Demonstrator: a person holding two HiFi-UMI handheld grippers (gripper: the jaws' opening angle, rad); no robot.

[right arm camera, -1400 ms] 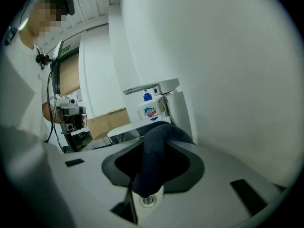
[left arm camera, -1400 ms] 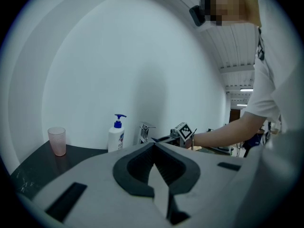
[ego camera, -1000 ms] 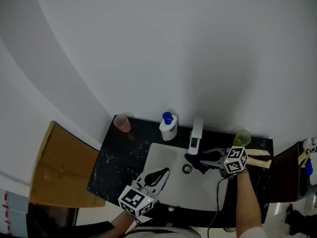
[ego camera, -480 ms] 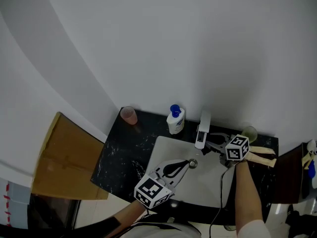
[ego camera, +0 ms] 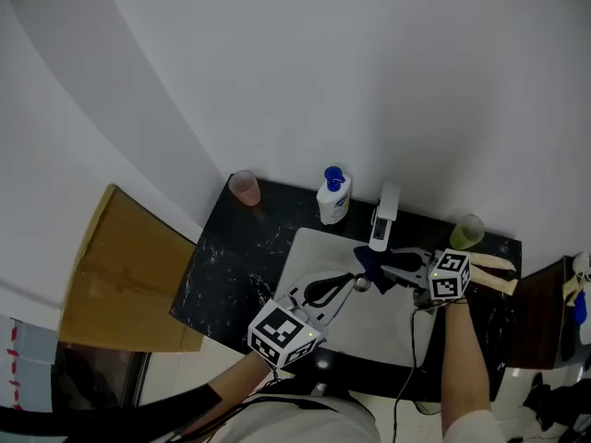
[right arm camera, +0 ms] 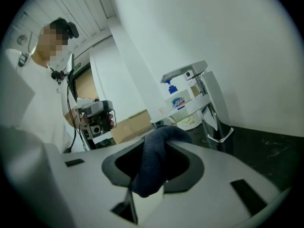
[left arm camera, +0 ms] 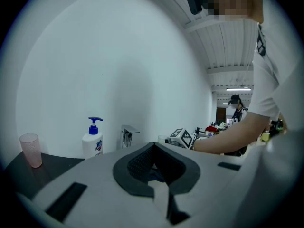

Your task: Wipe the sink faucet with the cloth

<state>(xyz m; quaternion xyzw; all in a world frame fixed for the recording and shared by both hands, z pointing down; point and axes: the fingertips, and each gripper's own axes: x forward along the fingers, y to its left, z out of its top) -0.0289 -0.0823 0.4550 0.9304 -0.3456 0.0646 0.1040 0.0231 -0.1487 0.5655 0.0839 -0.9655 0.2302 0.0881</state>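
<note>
The chrome faucet point(ego camera: 384, 214) stands at the back of the white sink point(ego camera: 309, 255). My right gripper point(ego camera: 387, 268) is shut on a dark blue cloth point(ego camera: 368, 262), which hangs just below and in front of the spout. In the right gripper view the cloth point(right arm camera: 153, 161) is bunched between the jaws, with the faucet point(right arm camera: 205, 99) close ahead on the right. My left gripper point(ego camera: 348, 281) hovers over the basin beside the drain; its jaws meet at the tips and hold nothing. The left gripper view shows the faucet point(left arm camera: 127, 136) farther off.
A white soap bottle point(ego camera: 332, 197) with a blue pump stands left of the faucet. On the black counter point(ego camera: 226, 252) are a pink cup point(ego camera: 245, 187) at the back left and a green cup point(ego camera: 466, 232) at the right. A cardboard box point(ego camera: 125, 280) lies left of the counter.
The right gripper rose with the cloth to the faucet's side, then came back down in front of the spout. The left gripper moved right, toward the middle of the basin.
</note>
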